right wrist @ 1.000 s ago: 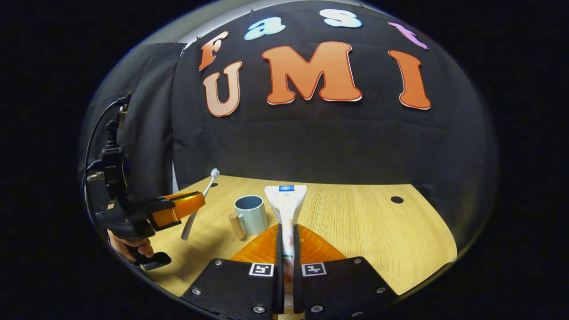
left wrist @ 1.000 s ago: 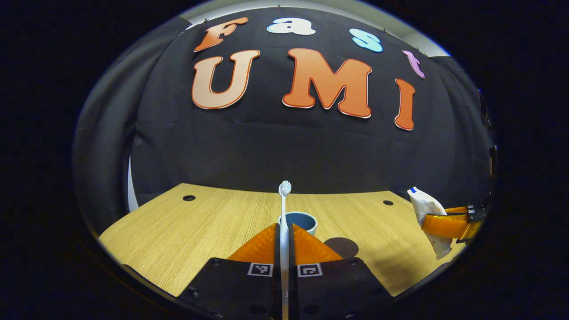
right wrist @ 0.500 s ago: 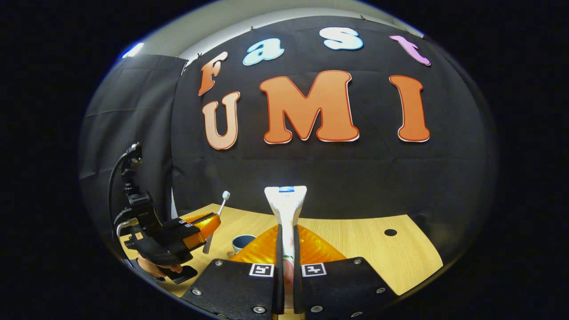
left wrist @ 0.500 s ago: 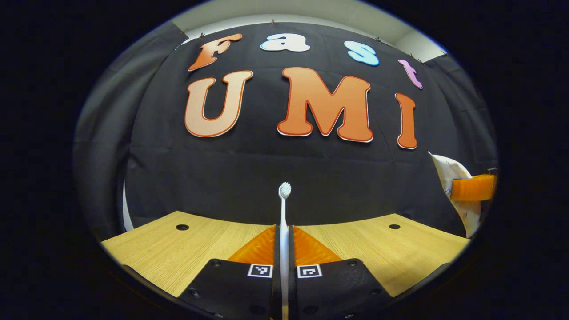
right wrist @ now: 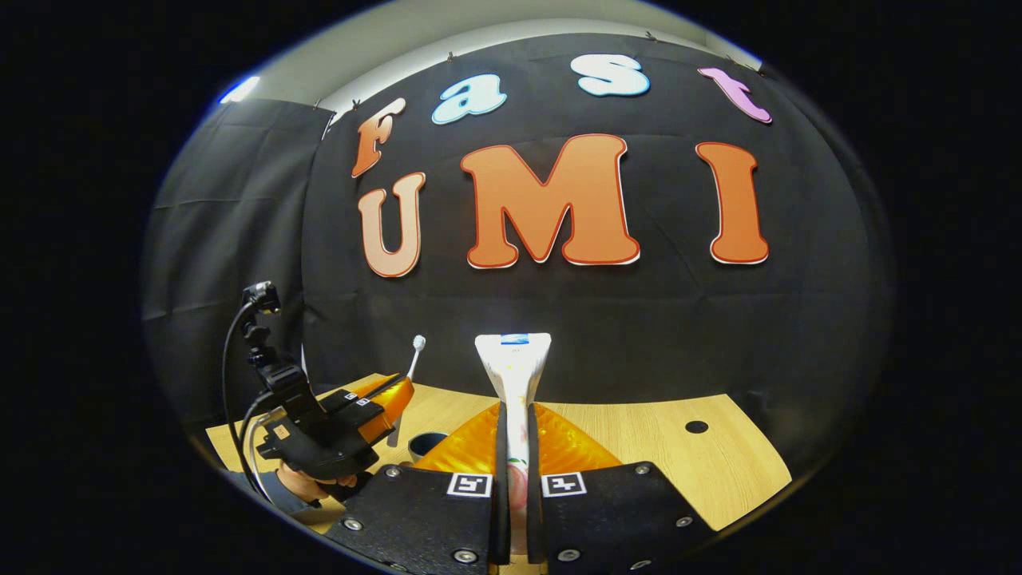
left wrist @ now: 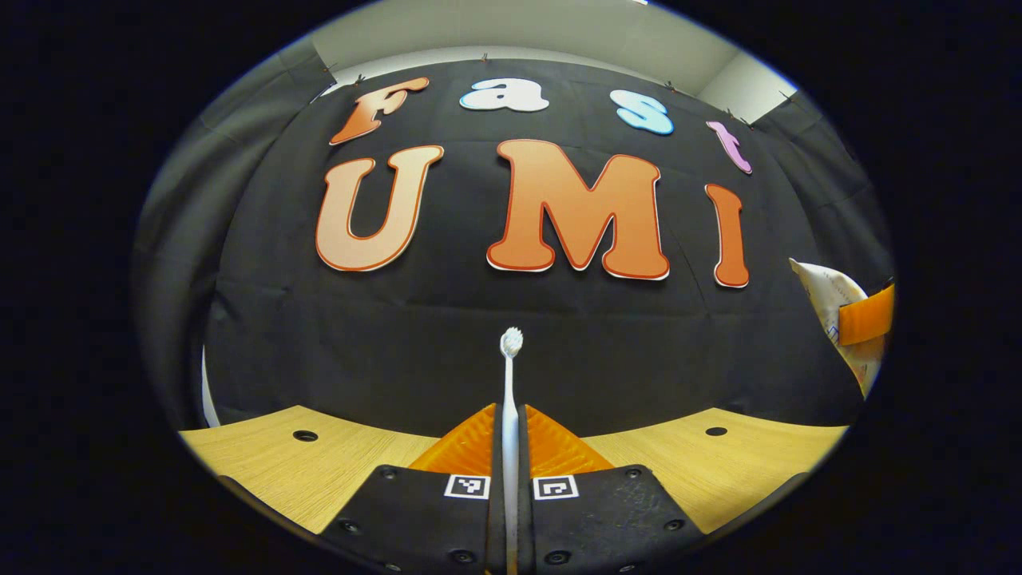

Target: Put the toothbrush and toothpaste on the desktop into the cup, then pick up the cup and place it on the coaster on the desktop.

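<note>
Both pairs of jaws are pressing together on what they carry: the left gripper (left wrist: 511,447) is clamping the handle of the slim white toothbrush (left wrist: 509,375), and the right gripper (right wrist: 515,439) is clamping the flat white toothpaste tube (right wrist: 513,367).

Below both grippers, the pale wooden desktop (right wrist: 655,435) with round dark holes is stretching out in front of the black cloth wall. In the right gripper view, the left gripper (right wrist: 391,397) is hanging above the desktop's left part, tilted upward, with a person's hand (right wrist: 307,483) in a grey sleeve gripping its black handle from below; the toothbrush (right wrist: 413,355) is sticking up out of its fingers, bristles uppermost. Just to the right of that gripper, the rim of the light blue cup (right wrist: 425,442) is peeking out on the desktop, mostly hidden behind the right gripper's fingers.

In the left gripper view, the toothbrush is standing upright between the fingers, its bristle head against the cloth. At the far right edge, the toothpaste tube (left wrist: 830,299) is showing, held well above the desktop.
</note>
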`<state>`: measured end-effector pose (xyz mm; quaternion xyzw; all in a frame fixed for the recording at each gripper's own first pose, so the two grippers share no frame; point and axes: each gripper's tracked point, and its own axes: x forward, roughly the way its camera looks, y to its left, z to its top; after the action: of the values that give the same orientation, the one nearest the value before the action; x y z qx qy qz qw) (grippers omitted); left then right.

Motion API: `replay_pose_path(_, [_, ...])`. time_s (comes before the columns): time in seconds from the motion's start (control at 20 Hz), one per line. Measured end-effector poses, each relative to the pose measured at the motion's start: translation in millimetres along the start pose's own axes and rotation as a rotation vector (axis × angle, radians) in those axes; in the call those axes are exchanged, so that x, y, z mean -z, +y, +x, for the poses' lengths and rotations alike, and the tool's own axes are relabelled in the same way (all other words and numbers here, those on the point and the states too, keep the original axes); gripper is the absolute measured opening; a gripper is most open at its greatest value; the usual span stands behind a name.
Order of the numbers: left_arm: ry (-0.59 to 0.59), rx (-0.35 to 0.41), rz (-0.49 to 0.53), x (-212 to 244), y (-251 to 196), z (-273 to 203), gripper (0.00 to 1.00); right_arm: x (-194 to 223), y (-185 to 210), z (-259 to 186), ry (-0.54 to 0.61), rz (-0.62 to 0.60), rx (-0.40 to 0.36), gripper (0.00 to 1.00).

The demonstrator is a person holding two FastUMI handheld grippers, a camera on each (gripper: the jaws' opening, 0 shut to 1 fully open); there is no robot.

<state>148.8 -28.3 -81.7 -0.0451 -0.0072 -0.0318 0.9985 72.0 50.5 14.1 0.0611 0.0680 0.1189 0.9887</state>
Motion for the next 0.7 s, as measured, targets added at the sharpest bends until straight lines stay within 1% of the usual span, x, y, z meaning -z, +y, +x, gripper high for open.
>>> replay_pose_path(0.5, [0.051,0.004,0.001,44,-1,24,0.05,8,3,8,0.009,0.001,0.000,0.08])
replay_pose_path(0.6, [0.060,0.002,0.003,51,0,27,0.05,10,4,10,0.014,-0.004,0.003,0.08])
replay_pose_path(0.7, [0.045,-0.003,0.000,49,2,30,0.05,9,6,12,0.017,-0.001,0.000,0.08])
